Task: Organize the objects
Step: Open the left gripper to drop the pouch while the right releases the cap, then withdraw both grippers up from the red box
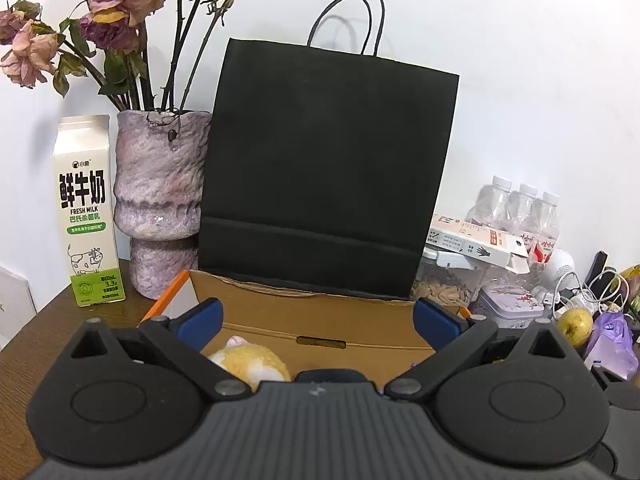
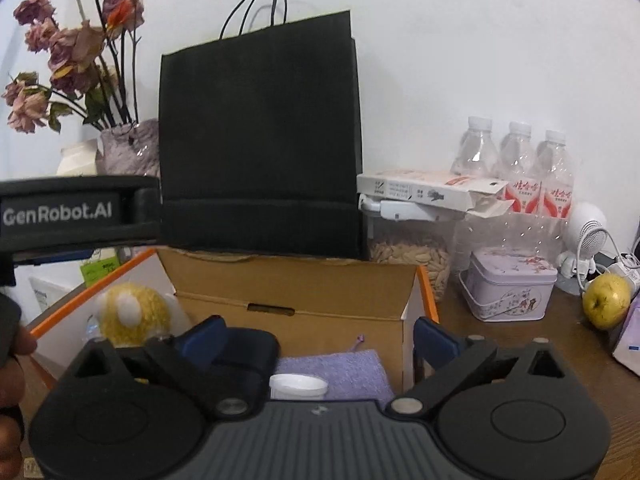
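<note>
Right now both grippers are hovering over the open brown corrugated cardboard box point(image 1: 320, 320) with orange-edged flaps, which serves as the landmark. The left gripper point(image 1: 318, 316) is holding its blue-padded fingers point(image 1: 200, 318) spread wide with nothing between them; the right gripper point(image 2: 316, 338) is likewise gaping and gripping nothing.

Inside the box, a fuzzy yellow-and-white plush toy point(image 2: 130, 314) is lying at its left end. Only the right wrist view is showing the rest of the contents: a nubby lavender towel point(image 2: 344, 372), a white round plastic lid point(image 2: 298, 386) and a dark rounded fabric case point(image 2: 248, 354).

Behind the box, a matte black paper bag point(image 1: 328, 168) with cord handles is standing upright. Left of the box, the left view is showing a green-and-white milk carton point(image 1: 88, 212) reading "FRESH MILK", beside a rough lavender stoneware vase point(image 1: 158, 200) of dried roses point(image 1: 120, 0).

Right of the box, a lilac printed tin point(image 2: 510, 290), a yellow-green apple point(image 2: 608, 300) and three clear plastic bottles point(image 2: 520, 172) with red labels are sitting on the dark wooden table point(image 2: 520, 340). The right view is also catching the left gripper's side, lettered "GenRobot.AI".
</note>
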Action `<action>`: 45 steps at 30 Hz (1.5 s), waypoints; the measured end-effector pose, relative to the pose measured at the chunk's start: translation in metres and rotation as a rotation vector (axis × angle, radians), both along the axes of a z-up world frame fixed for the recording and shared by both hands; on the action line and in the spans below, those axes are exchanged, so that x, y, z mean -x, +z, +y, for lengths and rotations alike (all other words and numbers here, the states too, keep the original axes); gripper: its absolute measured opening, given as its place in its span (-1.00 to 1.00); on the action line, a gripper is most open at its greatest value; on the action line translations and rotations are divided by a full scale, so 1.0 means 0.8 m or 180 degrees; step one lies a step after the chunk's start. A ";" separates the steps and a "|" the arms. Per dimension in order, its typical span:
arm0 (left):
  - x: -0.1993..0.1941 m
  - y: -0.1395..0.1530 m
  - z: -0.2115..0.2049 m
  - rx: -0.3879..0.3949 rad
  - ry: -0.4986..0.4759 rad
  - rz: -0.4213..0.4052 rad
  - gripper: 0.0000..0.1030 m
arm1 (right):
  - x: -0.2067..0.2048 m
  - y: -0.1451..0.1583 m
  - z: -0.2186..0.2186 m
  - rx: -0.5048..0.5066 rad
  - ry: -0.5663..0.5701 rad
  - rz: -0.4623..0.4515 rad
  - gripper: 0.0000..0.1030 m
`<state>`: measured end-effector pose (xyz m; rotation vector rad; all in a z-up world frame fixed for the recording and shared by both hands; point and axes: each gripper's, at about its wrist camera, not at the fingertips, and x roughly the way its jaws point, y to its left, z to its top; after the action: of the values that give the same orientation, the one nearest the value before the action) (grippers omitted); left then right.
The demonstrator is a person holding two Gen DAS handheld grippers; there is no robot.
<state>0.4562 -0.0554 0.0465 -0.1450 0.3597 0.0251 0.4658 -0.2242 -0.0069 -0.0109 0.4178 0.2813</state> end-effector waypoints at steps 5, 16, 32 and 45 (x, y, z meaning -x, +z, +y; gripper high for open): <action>0.003 -0.002 -0.006 -0.0061 -0.0016 0.0007 1.00 | 0.001 0.001 -0.001 0.0002 0.0004 0.0024 0.98; 0.029 0.006 0.003 -0.0060 0.0017 -0.0083 1.00 | 0.005 0.010 -0.011 -0.0095 -0.0065 0.0113 1.00; 0.095 -0.002 0.041 -0.0015 0.0203 -0.0295 1.00 | 0.061 0.029 -0.022 -0.0060 0.0018 0.0014 1.00; 0.150 -0.024 0.069 -0.0039 0.0197 -0.0038 1.00 | 0.130 0.029 -0.028 0.0014 0.0006 -0.0023 1.00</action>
<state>0.3366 0.0002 0.0276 -0.1441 0.3430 0.0876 0.3619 -0.2462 0.0160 -0.0165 0.4111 0.2822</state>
